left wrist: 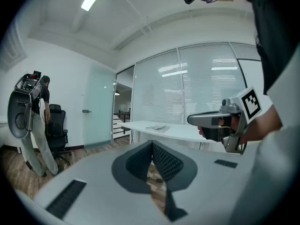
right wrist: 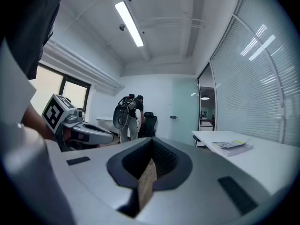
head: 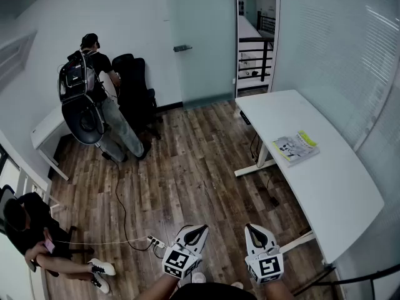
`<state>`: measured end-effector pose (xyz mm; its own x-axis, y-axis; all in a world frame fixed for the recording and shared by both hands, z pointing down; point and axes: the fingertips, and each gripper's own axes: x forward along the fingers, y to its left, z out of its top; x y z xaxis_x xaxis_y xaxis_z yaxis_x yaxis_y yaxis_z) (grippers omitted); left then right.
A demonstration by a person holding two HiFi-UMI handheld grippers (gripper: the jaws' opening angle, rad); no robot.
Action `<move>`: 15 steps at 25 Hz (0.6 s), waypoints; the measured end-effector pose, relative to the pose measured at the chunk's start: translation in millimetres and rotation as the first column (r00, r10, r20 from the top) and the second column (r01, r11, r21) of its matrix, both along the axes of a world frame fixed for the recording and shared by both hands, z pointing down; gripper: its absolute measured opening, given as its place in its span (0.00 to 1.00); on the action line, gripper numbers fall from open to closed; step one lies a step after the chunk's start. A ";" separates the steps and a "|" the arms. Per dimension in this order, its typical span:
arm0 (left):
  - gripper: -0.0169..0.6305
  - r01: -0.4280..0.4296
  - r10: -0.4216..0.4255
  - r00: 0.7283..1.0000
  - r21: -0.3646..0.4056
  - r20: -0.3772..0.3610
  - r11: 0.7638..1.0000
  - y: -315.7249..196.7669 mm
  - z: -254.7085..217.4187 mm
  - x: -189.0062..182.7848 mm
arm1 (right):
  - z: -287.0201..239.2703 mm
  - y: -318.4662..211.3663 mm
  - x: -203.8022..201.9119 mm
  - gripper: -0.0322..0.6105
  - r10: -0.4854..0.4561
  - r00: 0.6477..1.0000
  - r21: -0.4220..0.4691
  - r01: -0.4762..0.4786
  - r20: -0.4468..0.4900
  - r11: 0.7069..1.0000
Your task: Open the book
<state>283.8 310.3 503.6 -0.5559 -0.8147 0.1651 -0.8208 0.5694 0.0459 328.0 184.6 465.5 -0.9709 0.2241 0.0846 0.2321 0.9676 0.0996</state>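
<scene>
book (head: 296, 147): closed, flat on white table (head: 325, 186), well ahead, not yet reached | left gripper (head: 195, 235), right gripper (head: 257, 235): both clenched, empty | handling: likely light, floppy (glossy cover, maybe slippery); lift cover at free edge

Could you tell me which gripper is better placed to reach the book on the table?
Probably the right gripper: it is on the side of the white table where the closed book lies, while the left gripper is farther off. Both are shut and empty.
</scene>
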 end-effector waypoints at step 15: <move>0.05 -0.034 0.034 0.999 0.002 0.008 0.999 31.5 4.1 -50.4 | 15.2 9.8 -49.9 0.06 0.100 0.994 -0.123 -0.104 -0.038 0.987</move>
